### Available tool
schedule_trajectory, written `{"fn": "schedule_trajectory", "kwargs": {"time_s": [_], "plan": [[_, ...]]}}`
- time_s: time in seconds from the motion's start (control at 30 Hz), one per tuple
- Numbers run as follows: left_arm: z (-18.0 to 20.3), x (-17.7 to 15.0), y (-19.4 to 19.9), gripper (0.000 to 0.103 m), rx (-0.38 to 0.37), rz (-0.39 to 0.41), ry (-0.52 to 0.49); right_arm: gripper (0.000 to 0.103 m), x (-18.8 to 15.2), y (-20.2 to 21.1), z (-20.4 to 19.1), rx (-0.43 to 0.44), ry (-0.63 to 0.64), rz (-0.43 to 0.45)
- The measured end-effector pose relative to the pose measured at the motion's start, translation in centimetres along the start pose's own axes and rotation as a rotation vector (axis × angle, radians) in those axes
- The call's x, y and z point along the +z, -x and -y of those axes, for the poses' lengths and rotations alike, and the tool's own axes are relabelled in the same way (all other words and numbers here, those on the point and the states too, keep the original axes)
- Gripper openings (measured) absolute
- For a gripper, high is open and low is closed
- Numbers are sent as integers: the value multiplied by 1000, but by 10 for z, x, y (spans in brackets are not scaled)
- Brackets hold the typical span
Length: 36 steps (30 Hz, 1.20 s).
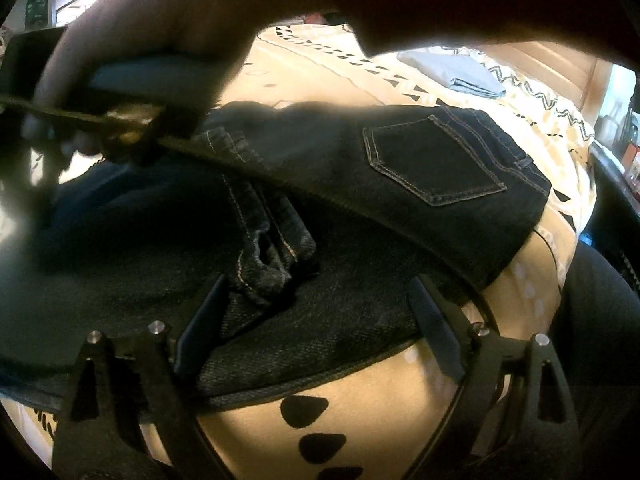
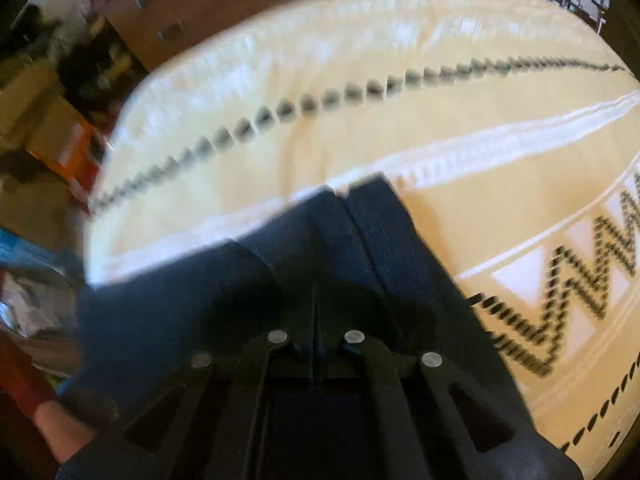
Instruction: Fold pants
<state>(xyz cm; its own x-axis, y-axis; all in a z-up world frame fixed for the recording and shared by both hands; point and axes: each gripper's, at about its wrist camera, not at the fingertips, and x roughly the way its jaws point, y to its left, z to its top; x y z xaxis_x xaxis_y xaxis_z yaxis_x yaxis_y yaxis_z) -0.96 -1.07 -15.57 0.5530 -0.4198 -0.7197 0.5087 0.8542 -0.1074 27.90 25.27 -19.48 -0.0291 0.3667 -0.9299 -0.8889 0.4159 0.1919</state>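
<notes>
The dark jeans [image 1: 400,184] lie part-folded on the patterned bed cover [image 1: 248,408], long axis running from 9 to 3 o'clock, back pocket [image 1: 434,160] up at 2 o'clock. The left tool [image 1: 316,328] gapes wide over a bunched hem, pressing nothing. The right tool [image 2: 316,280] is clamped on a jeans fold, while a hand [image 1: 160,20] crosses at 11 o'clock and folded blue cloth [image 1: 452,68] lies beyond at 1.

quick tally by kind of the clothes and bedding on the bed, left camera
dark jeans: 1
folded light blue cloth, far side: 1
patterned cream bedspread: 1
total: 3
</notes>
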Motion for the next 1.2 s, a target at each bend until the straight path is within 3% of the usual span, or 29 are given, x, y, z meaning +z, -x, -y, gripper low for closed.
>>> {"fn": "schedule_trajectory", "kwargs": {"time_s": [0.1, 0.2, 0.27, 0.3, 0.37, 0.43, 0.53, 0.57, 0.6, 0.67, 0.73, 0.83, 0.93, 1.1, 1.2], "plan": [[0, 0, 0, 92, -2, 6, 4, 4, 5, 28, -17, -25, 38, 38], [1, 0, 0, 93, -3, 8, 9, 7, 2, 46, -58, 104, 122, 45], [1, 0, 1, 93, -4, 11, 12, 7, -3, 37, -95, 224, 190, 2], [1, 0, 1, 93, -6, 13, 14, 7, -7, 24, -110, 242, 211, -37], [1, 0, 1, 94, -7, 16, 12, 7, -13, -4, -119, 181, 247, -118], [0, -1, 2, 94, -10, 19, 11, 6, -10, 3, -97, 268, 150, -98], [-3, -1, 3, 94, -21, 29, 20, 11, -13, 57, -45, 324, 14, 70], [-1, 0, 2, 94, -26, 33, 22, 12, -16, 73, -22, 302, -52, 133], [0, -1, 2, 95, -29, 36, 22, 14, -20, 85, 0, 228, -101, 175], [0, -2, 1, 96, -36, 45, 16, 20, -19, 92, 25, 97, -137, 190], [1, -2, 0, 98, -39, 51, 10, 20, -17, 88, 37, 33, -140, 175], [2, -2, -1, 99, -43, 57, 9, 21, -7, 78, 29, 40, -91, 161], [0, -2, 0, 99, -52, 61, 11, 32, 6, 58, 12, 49, -40, 139], [0, -2, 0, 99, -54, 67, 9, 33, 13, 17, 4, -18, 10, 55], [0, -2, 0, 99, -56, 64, 9, 33, 10, 15, 7, 9, -20, 47]]}}
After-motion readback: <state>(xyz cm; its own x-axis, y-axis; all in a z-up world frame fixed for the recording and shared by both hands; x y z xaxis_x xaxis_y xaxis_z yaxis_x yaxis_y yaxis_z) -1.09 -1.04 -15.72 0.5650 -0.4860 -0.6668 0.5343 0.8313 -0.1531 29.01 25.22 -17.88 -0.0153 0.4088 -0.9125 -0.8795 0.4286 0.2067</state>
